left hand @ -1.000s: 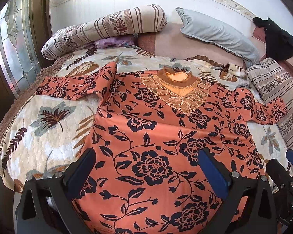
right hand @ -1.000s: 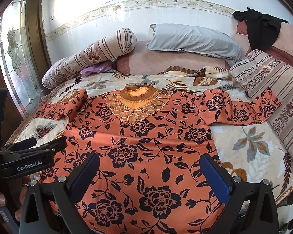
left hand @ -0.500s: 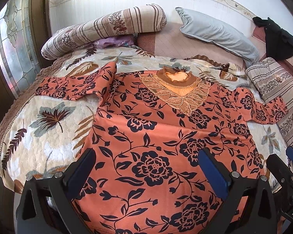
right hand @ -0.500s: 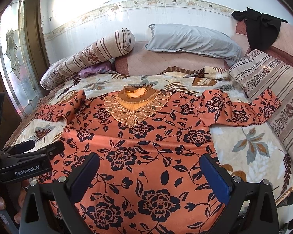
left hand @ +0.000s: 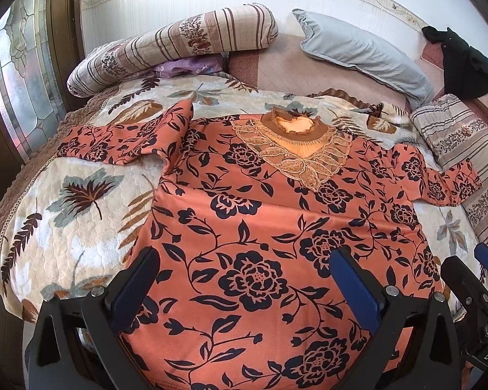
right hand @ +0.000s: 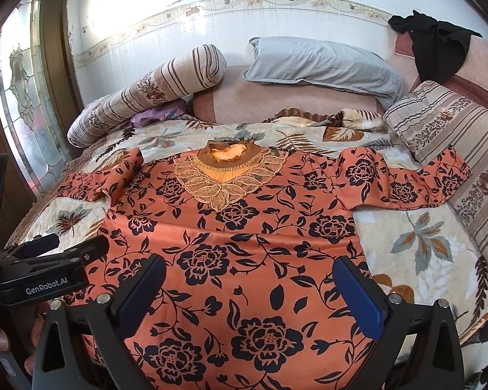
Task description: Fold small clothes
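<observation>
Left tool (left hand: 244, 266), right tool (right hand: 249, 274) spread wide above shirt (left hand: 276, 221) hem.

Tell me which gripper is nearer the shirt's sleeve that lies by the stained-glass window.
Left. The left gripper hovers open over the hem on the window side, below that sleeve. The right gripper hovers open over the hem further toward the striped cushion, across the floral shirt.
</observation>
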Action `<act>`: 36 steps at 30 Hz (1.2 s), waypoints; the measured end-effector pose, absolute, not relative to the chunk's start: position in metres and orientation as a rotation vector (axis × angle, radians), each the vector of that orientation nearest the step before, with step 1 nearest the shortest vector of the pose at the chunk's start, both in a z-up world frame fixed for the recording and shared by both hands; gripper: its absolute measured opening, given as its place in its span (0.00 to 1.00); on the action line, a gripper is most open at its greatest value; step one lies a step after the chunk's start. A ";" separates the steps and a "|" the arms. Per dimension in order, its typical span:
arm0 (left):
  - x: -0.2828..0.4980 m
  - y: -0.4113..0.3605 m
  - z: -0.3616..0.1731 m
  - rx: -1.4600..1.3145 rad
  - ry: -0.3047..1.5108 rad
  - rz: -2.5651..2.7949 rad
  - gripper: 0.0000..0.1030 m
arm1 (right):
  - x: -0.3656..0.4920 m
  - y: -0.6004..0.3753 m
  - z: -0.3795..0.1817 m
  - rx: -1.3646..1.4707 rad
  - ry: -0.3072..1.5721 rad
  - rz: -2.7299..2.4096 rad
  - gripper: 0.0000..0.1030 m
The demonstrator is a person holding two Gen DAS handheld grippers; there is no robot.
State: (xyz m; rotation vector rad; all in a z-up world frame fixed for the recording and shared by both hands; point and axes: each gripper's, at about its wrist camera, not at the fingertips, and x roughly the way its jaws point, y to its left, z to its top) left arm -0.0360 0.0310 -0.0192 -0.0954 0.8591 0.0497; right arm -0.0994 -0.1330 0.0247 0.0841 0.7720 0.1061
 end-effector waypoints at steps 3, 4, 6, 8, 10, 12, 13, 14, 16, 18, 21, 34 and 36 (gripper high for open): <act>-0.035 0.031 -0.020 -0.097 0.860 0.050 1.00 | -0.099 -0.132 0.024 0.083 0.771 0.105 1.00; -0.035 0.031 -0.020 -0.097 0.861 0.050 1.00 | -0.098 -0.132 0.023 0.076 0.772 0.103 1.00; -0.033 0.032 -0.021 -0.096 0.863 0.052 1.00 | -0.095 -0.131 0.020 0.045 0.762 0.093 1.00; -0.033 0.032 -0.021 -0.097 0.864 0.051 1.00 | -0.095 -0.130 0.019 0.040 0.761 0.093 1.00; -0.032 0.032 -0.021 -0.096 0.866 0.051 1.00 | -0.094 -0.130 0.017 0.036 0.759 0.094 1.00; -0.030 0.031 -0.022 -0.094 0.868 0.050 1.00 | -0.093 -0.129 0.015 0.036 0.757 0.096 1.00; -0.029 0.030 -0.023 -0.091 0.869 0.050 1.00 | -0.093 -0.129 0.015 0.034 0.749 0.094 1.00; -0.028 0.030 -0.023 -0.091 0.871 0.050 1.00 | -0.093 -0.129 0.014 0.034 0.750 0.095 1.00; -0.026 0.029 -0.024 -0.091 0.875 0.048 1.00 | -0.091 -0.129 0.014 0.032 0.744 0.096 1.00; -0.024 0.028 -0.025 -0.088 0.877 0.048 1.00 | -0.090 -0.129 0.012 0.030 0.752 0.097 1.00; -0.021 0.027 -0.026 -0.087 0.881 0.044 1.00 | -0.086 -0.129 0.008 0.031 0.774 0.105 1.00; 0.032 0.141 -0.065 -0.227 0.950 0.253 1.00 | -0.025 -0.309 -0.010 0.442 0.775 -0.033 1.00; 0.040 0.165 -0.073 -0.246 0.957 0.303 1.00 | -0.012 -0.369 -0.023 0.587 0.743 -0.108 1.00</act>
